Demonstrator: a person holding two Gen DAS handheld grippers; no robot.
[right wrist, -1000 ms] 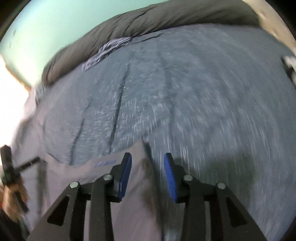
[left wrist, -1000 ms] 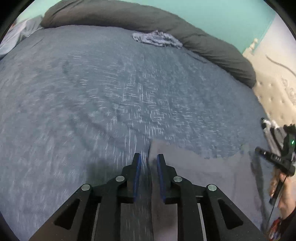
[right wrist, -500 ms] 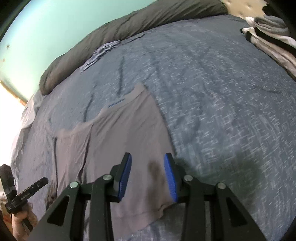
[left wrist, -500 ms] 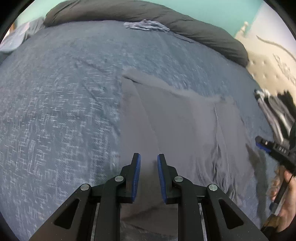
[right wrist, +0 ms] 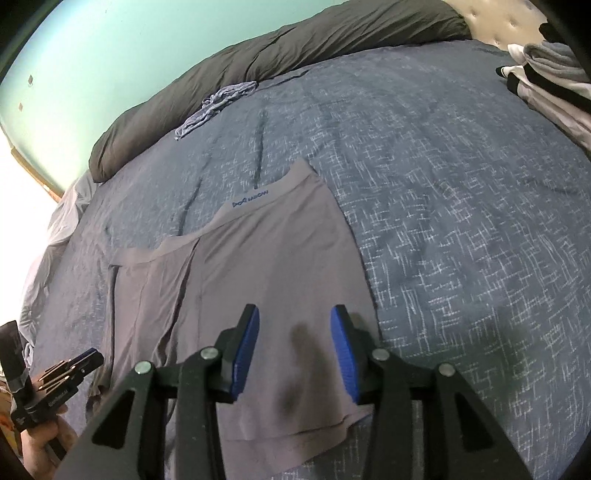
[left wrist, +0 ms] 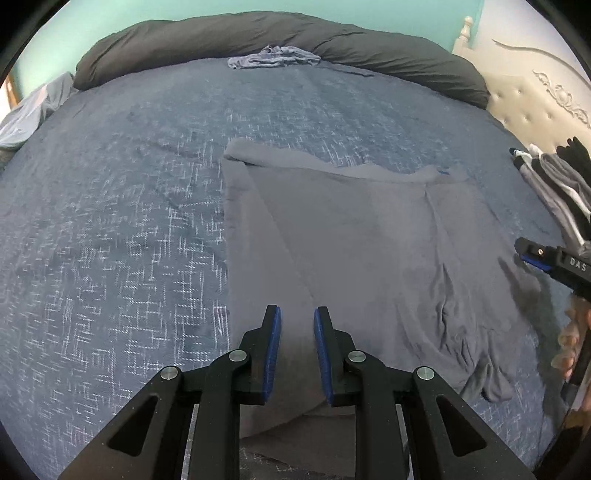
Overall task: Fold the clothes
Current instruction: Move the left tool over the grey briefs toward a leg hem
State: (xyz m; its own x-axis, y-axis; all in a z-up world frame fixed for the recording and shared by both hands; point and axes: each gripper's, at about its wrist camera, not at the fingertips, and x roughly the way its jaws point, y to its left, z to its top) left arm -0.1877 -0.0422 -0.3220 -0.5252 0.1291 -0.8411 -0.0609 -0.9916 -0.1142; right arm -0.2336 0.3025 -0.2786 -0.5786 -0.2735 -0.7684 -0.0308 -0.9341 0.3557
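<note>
Grey boxer briefs [left wrist: 351,229] lie spread flat on the blue bedspread [left wrist: 110,240], waistband at the far side with blue lettering [right wrist: 251,201]. My left gripper [left wrist: 297,332] hovers over the near left part of the garment, its jaws a narrow gap apart with nothing pinched. Over the near right leg of the briefs [right wrist: 266,266], my right gripper [right wrist: 295,350] has its jaws opening, and nothing is between them; its shadow falls on the cloth. Each view catches the other gripper at its edge: the right gripper [left wrist: 546,262] and the left gripper [right wrist: 74,365], held in a hand [right wrist: 44,443].
A dark grey rolled duvet [left wrist: 258,33] runs along the far side of the bed, with a crumpled blue-grey garment [left wrist: 273,61] against it. A stack of clothes [left wrist: 561,184] sits at the right by the cream headboard [left wrist: 535,107]. A pale sheet [left wrist: 26,114] lies far left.
A second ago the far corners of the briefs were at both grippers' fingertips. Both grippers have since drawn back to the near side, and the briefs lie flat.
</note>
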